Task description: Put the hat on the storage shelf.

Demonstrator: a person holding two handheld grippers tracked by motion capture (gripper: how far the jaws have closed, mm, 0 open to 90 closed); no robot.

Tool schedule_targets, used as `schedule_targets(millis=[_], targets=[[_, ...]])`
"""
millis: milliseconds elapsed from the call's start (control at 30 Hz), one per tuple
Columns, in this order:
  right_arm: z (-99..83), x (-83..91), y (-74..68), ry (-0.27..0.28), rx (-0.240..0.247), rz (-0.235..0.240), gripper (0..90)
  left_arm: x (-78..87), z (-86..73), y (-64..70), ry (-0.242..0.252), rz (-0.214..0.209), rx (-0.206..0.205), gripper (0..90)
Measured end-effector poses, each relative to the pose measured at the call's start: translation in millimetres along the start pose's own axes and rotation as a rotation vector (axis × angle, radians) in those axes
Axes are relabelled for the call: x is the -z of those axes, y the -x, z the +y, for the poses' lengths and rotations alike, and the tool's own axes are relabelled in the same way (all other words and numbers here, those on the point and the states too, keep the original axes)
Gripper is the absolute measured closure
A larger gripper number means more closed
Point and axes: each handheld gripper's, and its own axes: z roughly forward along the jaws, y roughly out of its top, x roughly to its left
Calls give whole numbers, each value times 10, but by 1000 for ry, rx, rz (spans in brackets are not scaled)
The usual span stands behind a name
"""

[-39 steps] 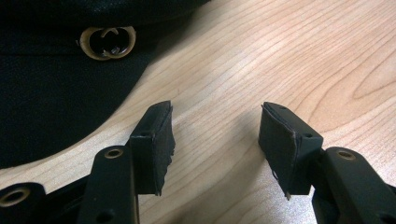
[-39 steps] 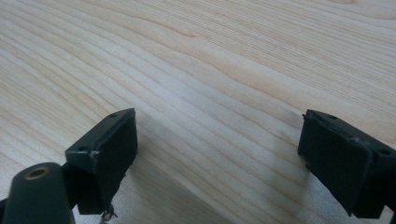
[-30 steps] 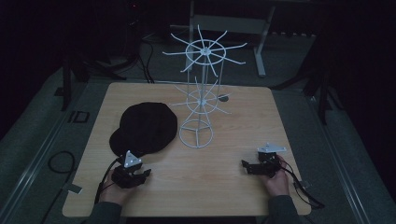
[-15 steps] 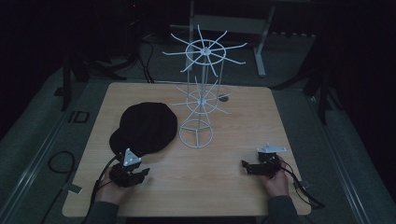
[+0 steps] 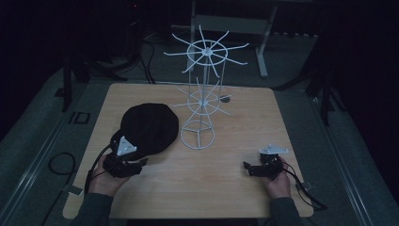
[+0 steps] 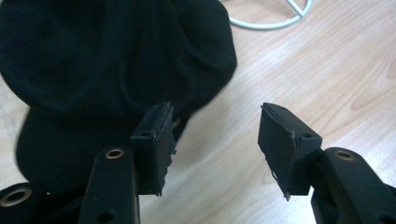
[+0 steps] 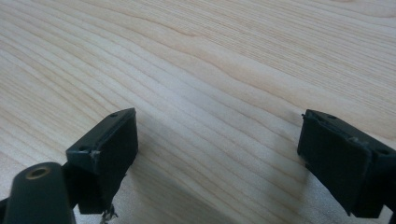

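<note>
While my left gripper hovers with jaws spread at the near edge of the black fabric cap, which lies flat just left of the white wire rack, my right gripper rests open, well right of that rack.

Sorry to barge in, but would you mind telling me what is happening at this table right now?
A person sits at a wooden table with a two-jaw gripper in each hand. The left gripper is open and sits at the near edge of a black cap, one jaw over the cloth, nothing grasped yet. The right gripper is open too, low over bare wood on the other side. A white wire rack with empty hooks stands mid-table beside the cap.
</note>
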Motion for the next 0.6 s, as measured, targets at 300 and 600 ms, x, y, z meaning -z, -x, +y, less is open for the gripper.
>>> schedule_targets(millis=[300,600], targets=[[0,1,-2,-1,-2,0,119,-70,253,-121,-22,42,1,321],[0,1,-1,-1,-1,0,119,-256,467,-217,-71,56,19,179]])
